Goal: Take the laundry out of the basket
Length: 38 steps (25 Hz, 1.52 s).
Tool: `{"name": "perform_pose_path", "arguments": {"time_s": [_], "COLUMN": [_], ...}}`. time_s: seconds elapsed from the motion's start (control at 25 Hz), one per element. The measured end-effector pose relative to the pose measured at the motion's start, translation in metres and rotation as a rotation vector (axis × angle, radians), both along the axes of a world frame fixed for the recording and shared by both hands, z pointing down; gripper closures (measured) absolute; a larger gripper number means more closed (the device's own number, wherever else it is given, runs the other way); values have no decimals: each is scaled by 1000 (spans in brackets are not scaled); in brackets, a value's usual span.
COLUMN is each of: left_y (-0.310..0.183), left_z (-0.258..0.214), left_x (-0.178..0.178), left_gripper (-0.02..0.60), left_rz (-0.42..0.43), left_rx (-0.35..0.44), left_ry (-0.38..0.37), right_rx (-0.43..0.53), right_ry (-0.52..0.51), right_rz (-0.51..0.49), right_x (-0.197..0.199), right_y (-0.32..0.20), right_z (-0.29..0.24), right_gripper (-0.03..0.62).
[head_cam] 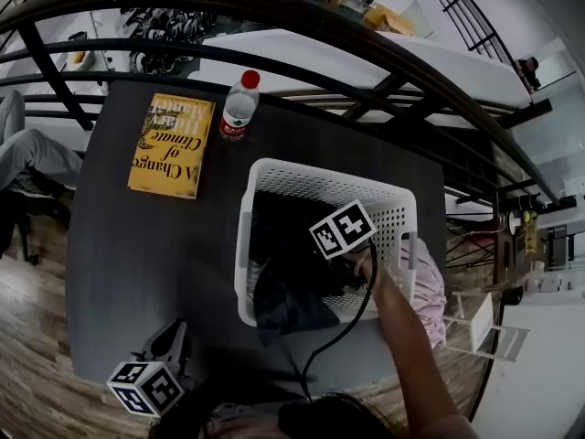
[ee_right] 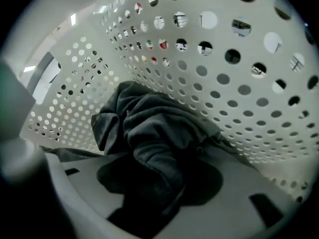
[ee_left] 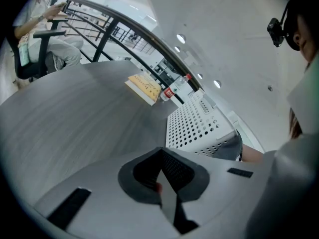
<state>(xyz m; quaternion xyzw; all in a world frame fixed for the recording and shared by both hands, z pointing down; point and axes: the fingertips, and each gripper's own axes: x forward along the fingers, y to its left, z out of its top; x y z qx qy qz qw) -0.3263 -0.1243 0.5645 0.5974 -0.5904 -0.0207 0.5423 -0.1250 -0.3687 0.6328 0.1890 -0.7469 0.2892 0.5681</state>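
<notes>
Right gripper (ee_right: 158, 203) deep in basket (head_cam: 311, 176) on bench (head_cam: 137, 254), jaws clamped on fold of dark laundry (ee_right: 149, 133) heaped on basket bottom. Left gripper (ee_left: 160, 156) closed, empty, over bench beside basket.

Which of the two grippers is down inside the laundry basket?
The right gripper: it is inside the white basket, jaws on the dark garment. The left gripper is outside, over the table.
</notes>
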Motion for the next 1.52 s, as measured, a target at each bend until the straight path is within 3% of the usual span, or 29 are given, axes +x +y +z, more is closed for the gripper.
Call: {"name": "perform_pose_path", "arguments": {"time_s": [0.16,0.36,0.64,1.52], "left_y": [1,3,6,18], "left_z": [0,-5,-14,-55], "left_x": [-2,-4,-6,-4], "left_gripper": [584,584,584,584], "left_rz": [-3,-6,1,51], "left_rx": [1,11,32,126], "left_ry": [-1,-4,-11,-55], "right_rx": [27,41,78,357], "right_ry": [-3,-5,-21,-109], "right_rz": [-7,-5,17,106], "right_x": [1,3,8,32], "right_y": [1,1,3,-1], "right_z": [-4,-15,-39,-152], "right_gripper": [409,444,461,465]}}
